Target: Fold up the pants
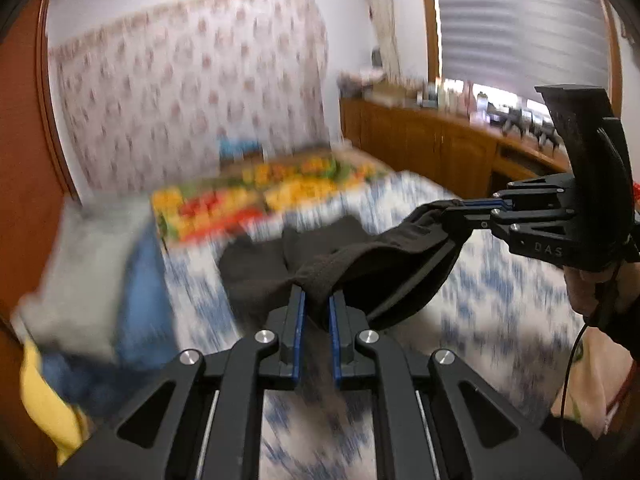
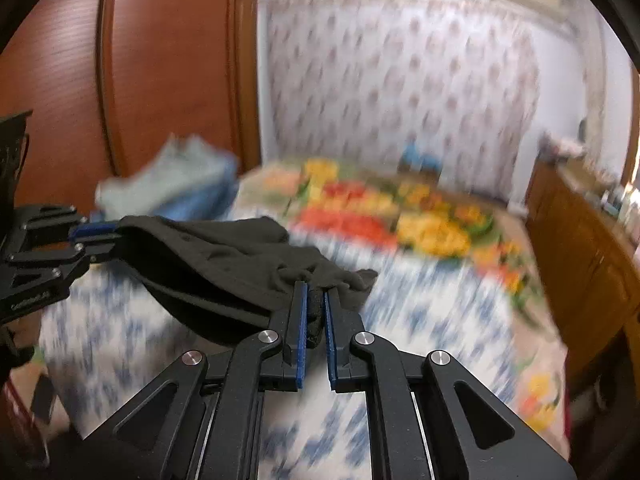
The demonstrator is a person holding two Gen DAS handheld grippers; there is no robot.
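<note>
The black pants (image 1: 360,264) hang in the air above the bed, stretched between both grippers. My left gripper (image 1: 317,300) is shut on one end of the waistband. My right gripper (image 2: 316,292) is shut on the other end; it also shows at the right of the left wrist view (image 1: 452,210), pinching the fabric. In the right wrist view the pants (image 2: 208,264) sag between my fingers and the left gripper (image 2: 116,234) at the left edge. The rest of the pants trails down toward the bed. Both views are blurred by motion.
The bed carries a blue-and-white patterned cover (image 2: 420,312) and a bright fruit-print blanket (image 2: 380,216) farther back. Folded grey and blue clothes (image 1: 92,264) lie at the bed's left. A wooden cabinet (image 1: 432,144) with small items stands on the right, a wooden wardrobe (image 2: 160,60) on the left.
</note>
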